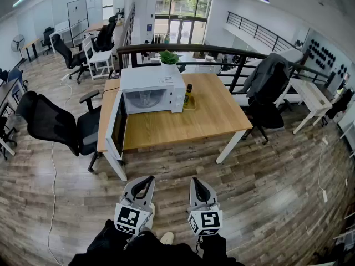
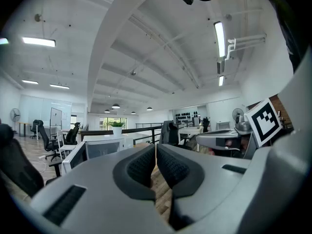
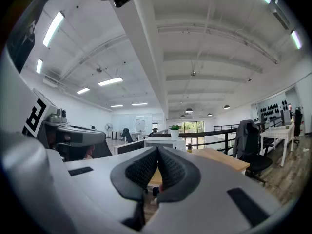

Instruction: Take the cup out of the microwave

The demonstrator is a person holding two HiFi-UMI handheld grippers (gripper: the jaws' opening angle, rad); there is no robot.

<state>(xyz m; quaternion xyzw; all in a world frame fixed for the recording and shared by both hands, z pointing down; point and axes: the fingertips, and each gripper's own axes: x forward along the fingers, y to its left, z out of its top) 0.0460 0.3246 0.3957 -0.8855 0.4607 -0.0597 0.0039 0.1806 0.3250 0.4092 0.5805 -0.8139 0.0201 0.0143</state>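
left gripper (image 1: 147,180): bottom of head view, over floor (image 1: 266,193), well short of surface (image 1: 211,121); fingers pressed together, nothing between them
right gripper (image 1: 198,182): just beside the left one, roughly level; fingers pressed together, nothing held
microwave (image 1: 152,90): on the surface's far-left part, front facing the grippers
door (image 1: 117,127): swung open, standing out along the surface's left edge
cup: can't make it out, cavity looks pale and too small to read in every view
bottle (image 1: 188,95): upright, just right of microwave
plant (image 1: 168,57): at microwave's far edge, on top or behind unclear
chair (image 1: 55,123): black, left of surface, near the door
jacket (image 1: 266,76): grey, draped over another chair to the right of the surface
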